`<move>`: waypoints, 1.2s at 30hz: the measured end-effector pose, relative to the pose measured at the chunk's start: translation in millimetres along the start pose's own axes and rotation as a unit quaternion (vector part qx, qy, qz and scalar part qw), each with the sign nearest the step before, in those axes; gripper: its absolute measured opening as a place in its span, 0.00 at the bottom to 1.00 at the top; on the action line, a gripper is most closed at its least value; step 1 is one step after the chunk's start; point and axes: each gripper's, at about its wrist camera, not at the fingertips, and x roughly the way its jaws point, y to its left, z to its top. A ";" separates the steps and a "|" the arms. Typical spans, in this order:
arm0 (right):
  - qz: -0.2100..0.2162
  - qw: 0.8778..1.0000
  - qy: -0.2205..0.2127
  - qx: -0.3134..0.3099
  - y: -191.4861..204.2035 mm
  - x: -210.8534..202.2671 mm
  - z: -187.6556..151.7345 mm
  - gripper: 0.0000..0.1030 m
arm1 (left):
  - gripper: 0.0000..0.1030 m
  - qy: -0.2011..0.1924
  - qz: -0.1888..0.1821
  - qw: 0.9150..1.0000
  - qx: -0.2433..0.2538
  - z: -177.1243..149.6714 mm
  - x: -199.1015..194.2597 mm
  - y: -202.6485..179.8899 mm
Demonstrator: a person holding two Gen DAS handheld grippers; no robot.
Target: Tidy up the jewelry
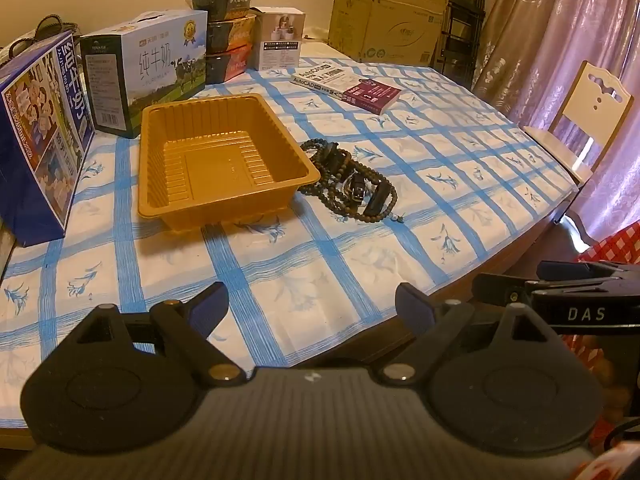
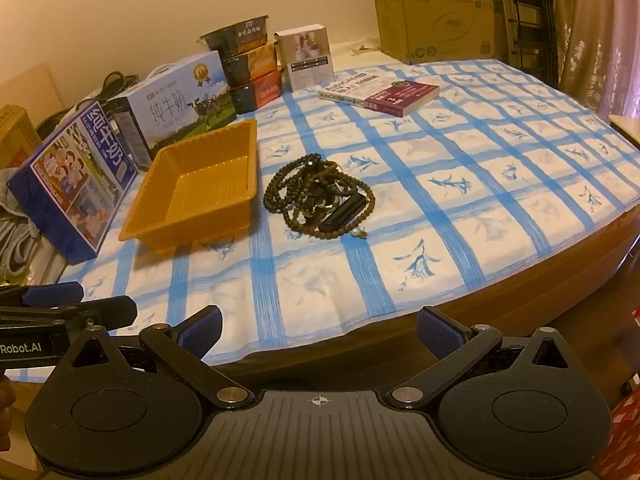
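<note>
Right wrist view: my right gripper [image 2: 319, 330] and left gripper [image 1: 312, 306] gape empty; bead necklaces [image 2: 320, 196] lie mid-frame beside the orange tray [image 2: 152, 228].

tray [image 1: 224, 200]: glossy ribbed orange plastic | beads [image 2: 288, 184]: dark, wood-like | tablecloth [image 1: 360, 248]: smooth printed sheet | boxes [image 1: 144, 68]: printed cardboard

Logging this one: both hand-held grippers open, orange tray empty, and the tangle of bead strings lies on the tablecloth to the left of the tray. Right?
Not quite. The tangle of bead strings lies to the right of the orange tray, close beside it, as the right wrist view shows. The rest holds: the tray is empty, and the left hand-held gripper and right hand-held gripper are both open.
</note>
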 end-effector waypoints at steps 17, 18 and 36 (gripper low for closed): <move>0.001 1.000 -0.001 -0.001 1.4 -0.6 0.7 1.00 | 0.87 -0.001 -0.001 1.000 0.000 0.2 0.3 -0.1; 0.001 1.000 -0.001 -0.001 1.5 -0.9 0.7 1.00 | 0.87 -0.001 0.000 1.000 0.000 0.2 0.3 0.0; 0.001 1.000 -0.003 -0.001 3.2 -2.4 3.3 1.00 | 0.87 -0.003 -0.001 1.000 0.000 0.7 0.8 -0.2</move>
